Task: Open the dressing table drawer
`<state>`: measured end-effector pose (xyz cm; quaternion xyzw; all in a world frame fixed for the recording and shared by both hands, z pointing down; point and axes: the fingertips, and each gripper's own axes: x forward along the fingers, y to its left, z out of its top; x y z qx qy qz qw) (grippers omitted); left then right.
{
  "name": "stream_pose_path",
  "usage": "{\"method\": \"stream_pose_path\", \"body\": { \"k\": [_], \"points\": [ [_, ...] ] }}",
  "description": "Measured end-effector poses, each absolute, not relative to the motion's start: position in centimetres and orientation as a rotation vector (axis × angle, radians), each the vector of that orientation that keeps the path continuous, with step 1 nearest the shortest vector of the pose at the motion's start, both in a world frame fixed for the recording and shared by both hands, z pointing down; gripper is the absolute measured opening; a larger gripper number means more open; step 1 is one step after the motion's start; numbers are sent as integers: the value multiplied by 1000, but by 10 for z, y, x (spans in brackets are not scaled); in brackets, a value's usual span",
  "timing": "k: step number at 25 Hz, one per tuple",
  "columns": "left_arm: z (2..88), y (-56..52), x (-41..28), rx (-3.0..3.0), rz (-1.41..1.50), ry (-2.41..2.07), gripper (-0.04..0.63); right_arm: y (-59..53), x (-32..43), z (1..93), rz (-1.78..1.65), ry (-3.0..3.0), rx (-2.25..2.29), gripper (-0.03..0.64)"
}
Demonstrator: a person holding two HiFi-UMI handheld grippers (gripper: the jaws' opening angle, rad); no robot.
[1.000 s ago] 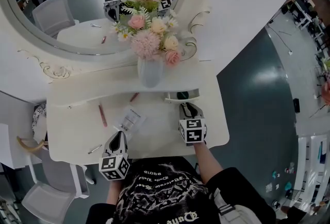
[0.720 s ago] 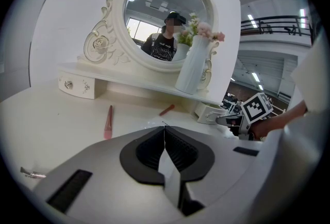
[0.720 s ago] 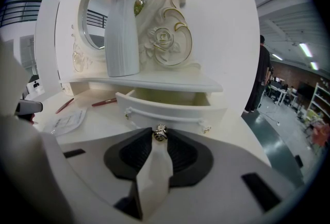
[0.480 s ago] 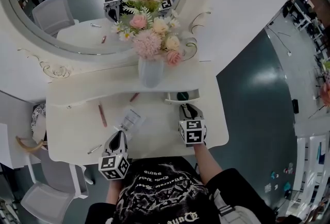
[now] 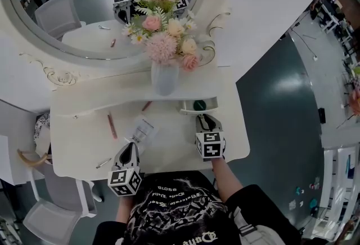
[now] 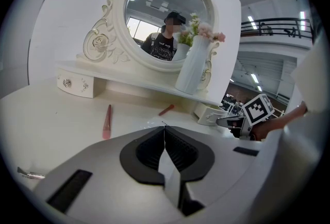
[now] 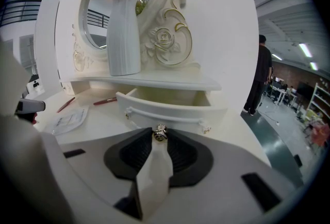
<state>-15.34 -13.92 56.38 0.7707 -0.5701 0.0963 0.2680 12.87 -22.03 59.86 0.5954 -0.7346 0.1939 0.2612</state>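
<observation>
Small white wooden drawer (image 7: 170, 107), centre frame, partly out, likely more pull left; right gripper (image 7: 160, 141) clamps its small metal knob (image 7: 160, 133); left gripper (image 6: 164, 129) closed, empty.

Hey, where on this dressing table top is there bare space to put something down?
Bare: the far-left tabletop, left of the pink stick; and the middle, between the clear packet and the right hand-held gripper. Crowded: the open drawer corner and around the vase.
</observation>
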Motion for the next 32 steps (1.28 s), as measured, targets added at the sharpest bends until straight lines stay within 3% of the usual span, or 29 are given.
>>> {"method": "stream_pose_path", "body": {
  "k": [32],
  "points": [
    [564, -138, -156, 2078, 244, -1537, 17, -210, 128, 599, 531, -1981, 1608, 100]
  ]
}}
